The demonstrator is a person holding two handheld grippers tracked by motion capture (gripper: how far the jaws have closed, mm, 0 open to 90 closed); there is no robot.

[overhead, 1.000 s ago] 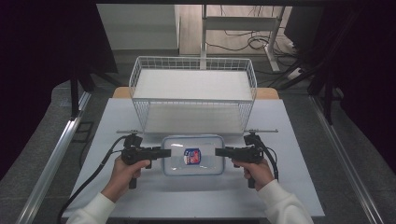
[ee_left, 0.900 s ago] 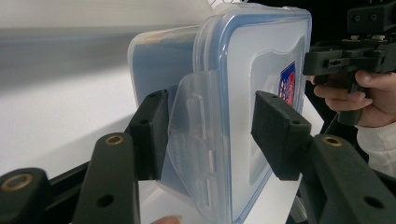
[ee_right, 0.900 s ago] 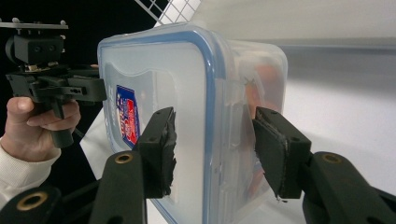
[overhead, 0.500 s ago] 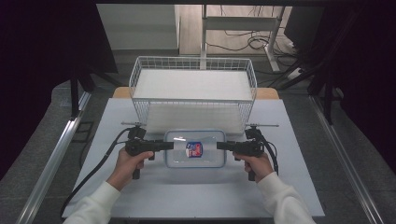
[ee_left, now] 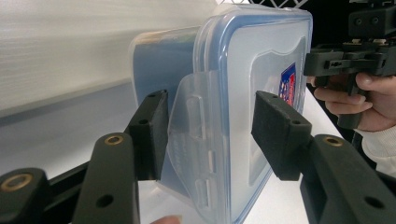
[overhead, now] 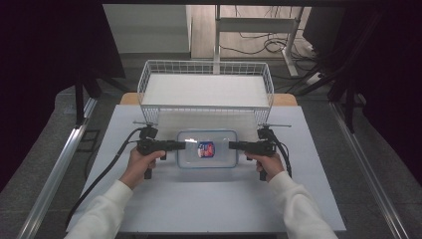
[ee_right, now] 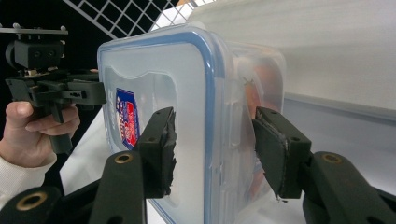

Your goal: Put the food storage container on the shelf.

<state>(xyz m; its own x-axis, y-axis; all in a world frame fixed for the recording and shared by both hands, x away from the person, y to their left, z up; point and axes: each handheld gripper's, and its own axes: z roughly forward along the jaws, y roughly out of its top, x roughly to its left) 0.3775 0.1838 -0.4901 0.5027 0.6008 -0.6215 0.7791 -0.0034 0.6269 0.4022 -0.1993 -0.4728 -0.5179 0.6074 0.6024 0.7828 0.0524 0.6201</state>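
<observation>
- Black foam pads of the left gripper are sitting either side of the clear plastic container, one jaw over the lid, the other under the base; the jaws are spread, with a gap showing on the lid side, so they are bracketing the short end and its side latch rather than squeezing it.
- Over on the opposite short end, the right gripper is doing the same: jaws apart, one pad close to the lid, the other standing off the base, nothing pinched.
- Looking along either gripper, the other one is showing beyond the far end of the box, a hand wrapped round its grip.
- Between them, the container is lying flat on the white table, blue seal running round its lid and a red-and-blue sticker near the lid's middle.
- From above, the left hand and the right hand are holding the grippers level, pointing inward at each other, white sleeves coming in from the bottom edge.
- Cables are trailing off both grippers, the left one looping away across the tabletop towards the near left.
- Just behind the container, the white wire basket is standing at the table's far edge, near the box; whether they touch I cannot tell.
</observation>
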